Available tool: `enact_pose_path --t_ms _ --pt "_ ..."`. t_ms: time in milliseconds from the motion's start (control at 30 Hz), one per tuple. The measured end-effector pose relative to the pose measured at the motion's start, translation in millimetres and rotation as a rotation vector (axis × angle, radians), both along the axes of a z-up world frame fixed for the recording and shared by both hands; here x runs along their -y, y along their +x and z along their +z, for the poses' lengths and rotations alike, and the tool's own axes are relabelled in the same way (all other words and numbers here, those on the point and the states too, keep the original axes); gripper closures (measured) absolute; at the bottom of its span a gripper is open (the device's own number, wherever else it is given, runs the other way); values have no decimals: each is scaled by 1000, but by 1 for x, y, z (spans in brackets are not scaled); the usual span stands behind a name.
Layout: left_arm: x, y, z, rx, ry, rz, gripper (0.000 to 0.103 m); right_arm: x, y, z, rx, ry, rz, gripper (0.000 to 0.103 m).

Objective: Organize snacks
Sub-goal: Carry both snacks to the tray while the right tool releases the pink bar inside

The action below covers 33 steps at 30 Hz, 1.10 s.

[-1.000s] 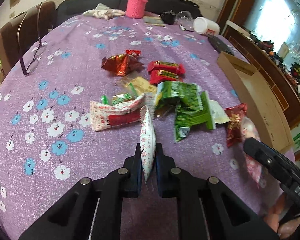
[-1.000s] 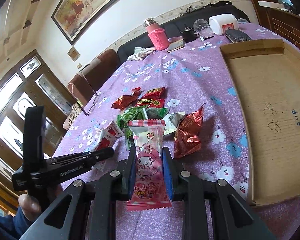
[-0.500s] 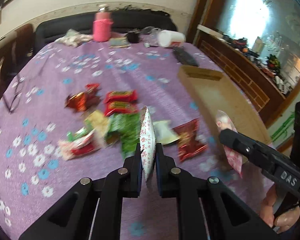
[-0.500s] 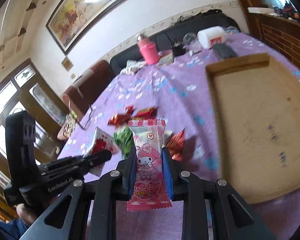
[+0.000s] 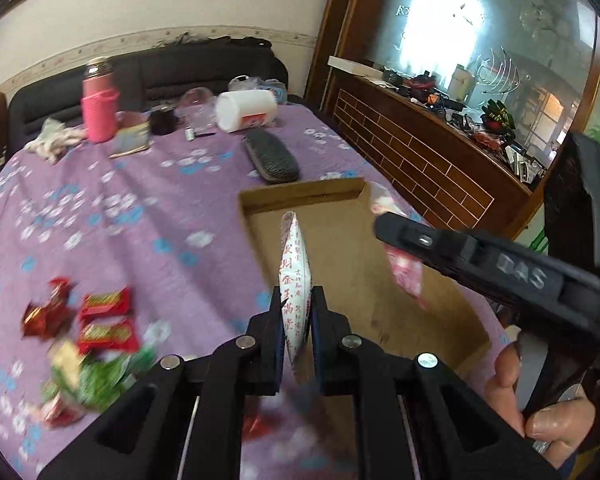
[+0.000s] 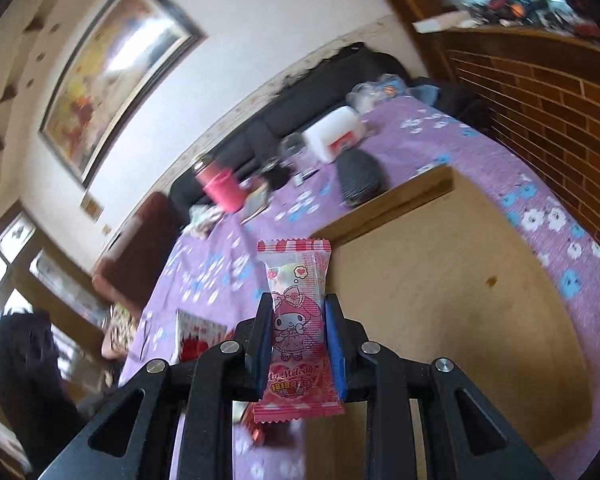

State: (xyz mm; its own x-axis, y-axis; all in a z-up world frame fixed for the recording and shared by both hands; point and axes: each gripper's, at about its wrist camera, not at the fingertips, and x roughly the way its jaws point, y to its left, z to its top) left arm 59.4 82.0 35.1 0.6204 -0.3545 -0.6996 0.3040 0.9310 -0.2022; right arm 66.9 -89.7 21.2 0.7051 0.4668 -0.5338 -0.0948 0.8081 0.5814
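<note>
My left gripper [image 5: 296, 320] is shut on a white snack packet with red lettering [image 5: 294, 276], held edge-on above the near left edge of the shallow cardboard box [image 5: 360, 280]. My right gripper [image 6: 298, 332] is shut on a pink My Melody snack packet [image 6: 296, 312] and hangs over the same box [image 6: 460, 300]. It also shows in the left wrist view [image 5: 404, 276] above the box. Red [image 5: 106, 320] and green [image 5: 100, 380] snack packets lie in a loose pile on the purple flowered tablecloth [image 5: 120, 220] to the left.
At the table's far end stand a pink flask [image 5: 98, 104], a white tub on its side [image 5: 246, 110] and a black glasses case [image 5: 272, 158]. A brick-faced counter [image 5: 420, 152] runs along the right. A dark sofa [image 5: 160, 76] is behind the table.
Both grippers have swung right, away from the snack pile, and now hang over the cardboard box. Each keeps hold of its packet.
</note>
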Motion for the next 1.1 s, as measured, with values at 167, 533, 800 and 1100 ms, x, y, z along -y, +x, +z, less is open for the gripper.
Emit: enact_pose_path --t_ms 167,533,800,1100 --pt "37 50 -32 -68 -35 -30 92 23 49 -21 -85 5 -91 77" --pt "53 70 -82 -160 29 -53 92 19 69 -61 -197 -97 -78 77" --pt "53 68 -82 -133 40 -39 92 18 72 -72 -217 -101 -79 76" --pt "51 67 -81 -132 28 -25 86 20 67 -69 -202 -78 -74 68"
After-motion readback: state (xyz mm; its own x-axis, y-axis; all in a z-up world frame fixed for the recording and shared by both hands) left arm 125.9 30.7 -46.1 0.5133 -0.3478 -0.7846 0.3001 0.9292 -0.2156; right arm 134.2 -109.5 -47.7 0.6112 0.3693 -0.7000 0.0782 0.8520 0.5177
